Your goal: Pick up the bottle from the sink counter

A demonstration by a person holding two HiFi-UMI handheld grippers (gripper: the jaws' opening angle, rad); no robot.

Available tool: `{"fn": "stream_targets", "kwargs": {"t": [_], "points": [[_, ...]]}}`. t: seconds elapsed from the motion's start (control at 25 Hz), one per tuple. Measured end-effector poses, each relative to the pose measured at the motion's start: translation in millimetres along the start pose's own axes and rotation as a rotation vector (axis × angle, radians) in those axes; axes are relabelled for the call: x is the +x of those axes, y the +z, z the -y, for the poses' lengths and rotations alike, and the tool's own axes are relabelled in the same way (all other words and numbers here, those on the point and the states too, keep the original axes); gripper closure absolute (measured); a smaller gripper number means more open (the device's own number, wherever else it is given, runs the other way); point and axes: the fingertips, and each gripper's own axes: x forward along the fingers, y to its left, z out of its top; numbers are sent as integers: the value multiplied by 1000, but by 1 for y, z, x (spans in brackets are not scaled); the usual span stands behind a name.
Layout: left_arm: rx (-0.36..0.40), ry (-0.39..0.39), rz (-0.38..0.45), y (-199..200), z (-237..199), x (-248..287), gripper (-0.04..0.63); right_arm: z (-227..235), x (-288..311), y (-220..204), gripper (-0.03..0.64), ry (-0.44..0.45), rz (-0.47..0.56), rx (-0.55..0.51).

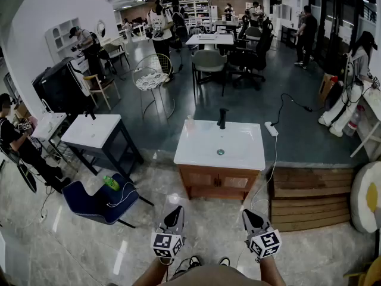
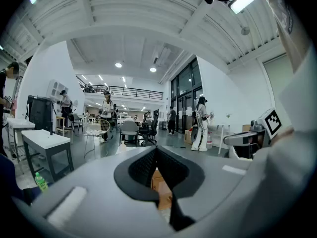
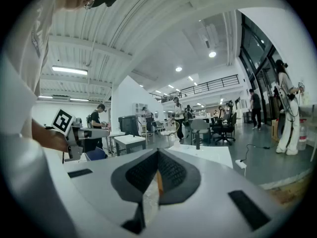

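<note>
The white sink counter [image 1: 238,154] on its wooden cabinet stands a few steps ahead, with a black faucet [image 1: 222,118] at its back. A small pale bottle [image 1: 190,120] stands at the counter's far left corner; in the left gripper view the bottle [image 2: 121,148] shows just above the jaws. My left gripper [image 1: 174,218] and right gripper [image 1: 253,219] are held side by side low in the head view, well short of the counter. Both point nearly level at it. The jaws of the left gripper [image 2: 156,150] and the right gripper [image 3: 158,152] are shut and hold nothing.
A second white sink table [image 1: 92,130] stands to the left, with a blue chair [image 1: 98,202] and a green bottle [image 1: 111,183] beside it. A wooden pallet [image 1: 309,198] lies right of the counter, a power strip [image 1: 271,128] behind it. Several people stand around the hall.
</note>
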Motion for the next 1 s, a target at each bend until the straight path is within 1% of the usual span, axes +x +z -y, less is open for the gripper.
{"fn": "stream_targets", "kwargs": {"t": [0.2, 0.36, 0.52, 0.68, 0.8, 0.88, 1.0], "points": [[20, 3, 15, 2, -7, -3, 588, 4, 1, -1, 607, -15, -21, 3], [11, 6, 13, -2, -22, -2, 588, -3, 14, 0, 607, -8, -28, -12], [3, -19, 2, -8, -34, 3, 588, -11, 28, 7, 607, -21, -13, -21], [3, -45, 19, -9, -55, 17, 588, -16, 46, 3, 607, -50, -12, -19], [-4, -57, 12, -14, -71, 27, 588, -25, 55, -7, 606, -63, -41, -4], [-25, -69, -4, -18, -75, 30, 588, -31, 57, -11, 606, -68, -72, -1], [-30, -83, -17, -21, -81, 40, 588, -32, 70, -17, 607, -63, -112, -8]]}}
